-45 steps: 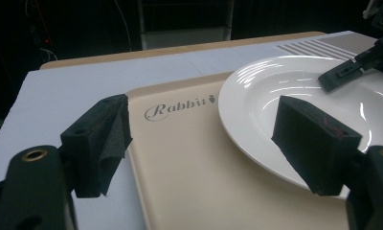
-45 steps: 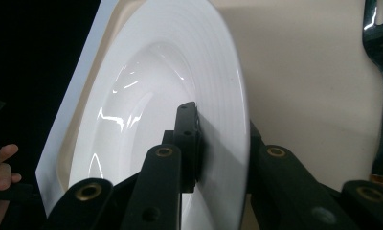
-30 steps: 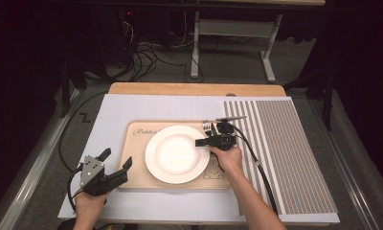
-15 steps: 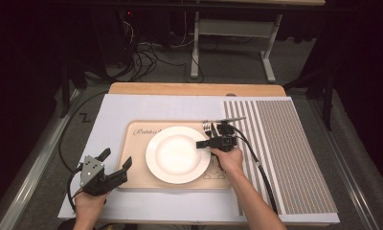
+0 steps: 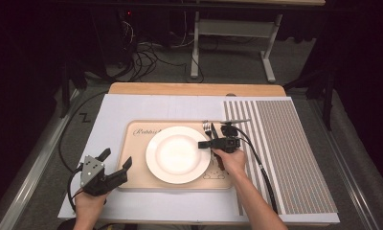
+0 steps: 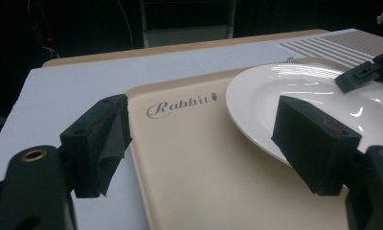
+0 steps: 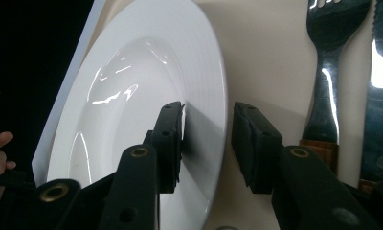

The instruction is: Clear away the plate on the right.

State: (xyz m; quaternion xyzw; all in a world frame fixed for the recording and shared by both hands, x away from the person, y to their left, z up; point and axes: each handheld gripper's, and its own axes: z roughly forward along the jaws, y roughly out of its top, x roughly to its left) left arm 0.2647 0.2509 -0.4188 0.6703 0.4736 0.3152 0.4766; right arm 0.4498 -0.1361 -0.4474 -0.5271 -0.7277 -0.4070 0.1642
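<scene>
My left tool (image 5: 117,166) waits wide open at the cream placemat's (image 5: 135,178) near corner. Beyond, my right tool (image 7: 206,136), jaws just opening, straddles the glossy round white ceramic plate's (image 5: 177,154) rim unpinched; it looks slick, brittle, best gripped there.

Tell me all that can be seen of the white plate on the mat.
The white plate is round, glossy, probably ceramic, with a wide rim, a shallow well and nothing on it. It lies flat on the beige placemat, left of the fork. The right gripper straddles its right rim, one jaw over the well, one outside; its jaws have just been opening and a gap shows at the rim. The left gripper stands open, apart from the plate.
</scene>
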